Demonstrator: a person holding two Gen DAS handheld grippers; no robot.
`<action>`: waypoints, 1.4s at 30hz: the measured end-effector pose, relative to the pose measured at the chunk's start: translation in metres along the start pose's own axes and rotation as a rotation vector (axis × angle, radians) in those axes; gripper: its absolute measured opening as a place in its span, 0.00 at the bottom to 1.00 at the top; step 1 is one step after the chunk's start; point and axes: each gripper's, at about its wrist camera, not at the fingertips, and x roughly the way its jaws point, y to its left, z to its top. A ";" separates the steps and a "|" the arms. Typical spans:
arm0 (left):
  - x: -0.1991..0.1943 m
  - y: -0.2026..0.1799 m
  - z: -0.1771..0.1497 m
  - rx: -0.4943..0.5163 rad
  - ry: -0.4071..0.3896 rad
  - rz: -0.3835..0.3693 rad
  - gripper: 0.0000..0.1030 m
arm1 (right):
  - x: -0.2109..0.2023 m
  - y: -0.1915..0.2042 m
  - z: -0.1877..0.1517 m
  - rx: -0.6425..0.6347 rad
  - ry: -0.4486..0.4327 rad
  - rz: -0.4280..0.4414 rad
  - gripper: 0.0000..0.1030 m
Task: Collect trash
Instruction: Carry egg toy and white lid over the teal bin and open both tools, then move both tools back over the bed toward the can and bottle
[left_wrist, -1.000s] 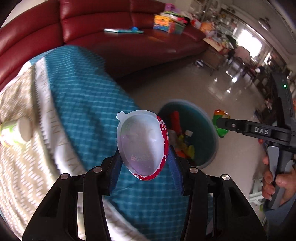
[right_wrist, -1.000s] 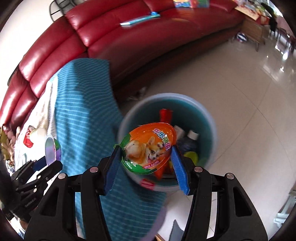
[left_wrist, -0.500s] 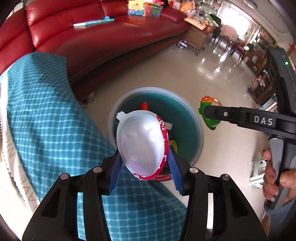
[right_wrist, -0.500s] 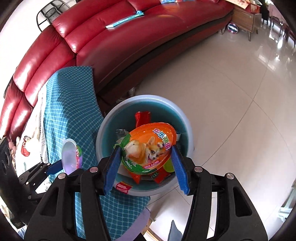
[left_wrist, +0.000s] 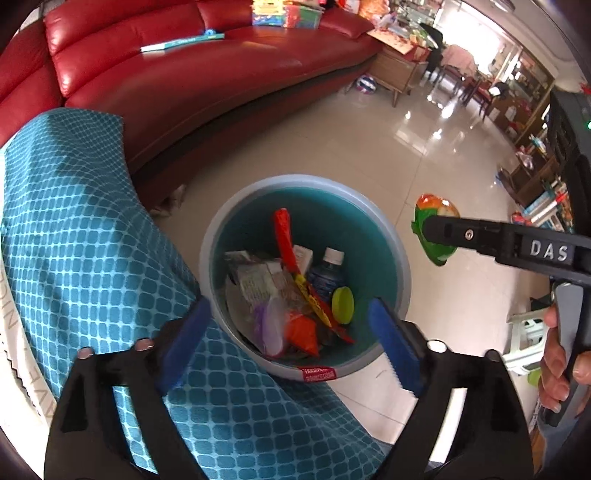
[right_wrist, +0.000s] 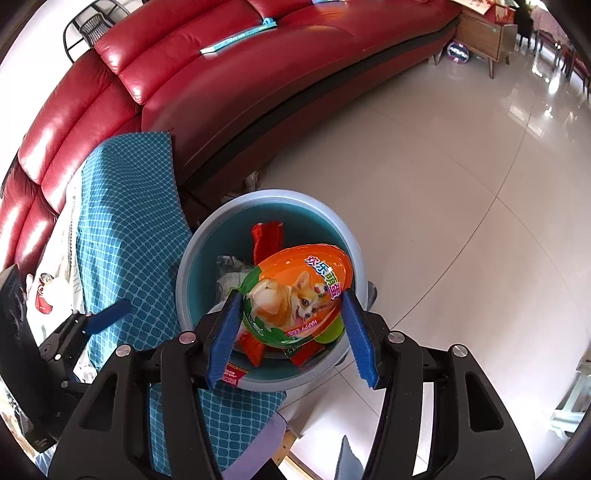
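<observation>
A round grey bin (left_wrist: 400, 266) with a teal inside stands on the floor, holding several wrappers, a small bottle and a yellow-green cap. My left gripper (left_wrist: 291, 345) is open and empty above its near rim. A white egg-shaped shell with a purple edge (left_wrist: 271, 325) lies in the bin, blurred. My right gripper (right_wrist: 291, 330) is shut on an orange and green egg-shaped package with a dog picture (right_wrist: 295, 299), held above the bin (right_wrist: 184, 266). That package also shows in the left wrist view (left_wrist: 432, 229).
A table with a teal checked cloth (left_wrist: 74, 240) stands left of the bin. A red leather sofa (left_wrist: 184, 74) runs behind, with a book on it. Glossy tiled floor (right_wrist: 443, 166) spreads to the right. A wooden side table (left_wrist: 402, 70) stands further back.
My left gripper has opened and let go of the white egg-shaped shell, which now lies in the bin. Both grippers have moved further over the bin.
</observation>
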 end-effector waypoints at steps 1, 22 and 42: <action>-0.001 0.002 -0.001 -0.005 -0.001 0.002 0.89 | 0.001 0.001 0.000 -0.001 0.003 0.001 0.51; -0.046 0.045 -0.024 -0.086 -0.056 0.005 0.96 | 0.017 0.040 -0.003 -0.047 0.063 0.005 0.76; -0.111 0.090 -0.065 -0.171 -0.144 0.017 0.96 | -0.011 0.109 -0.021 -0.184 0.043 -0.030 0.79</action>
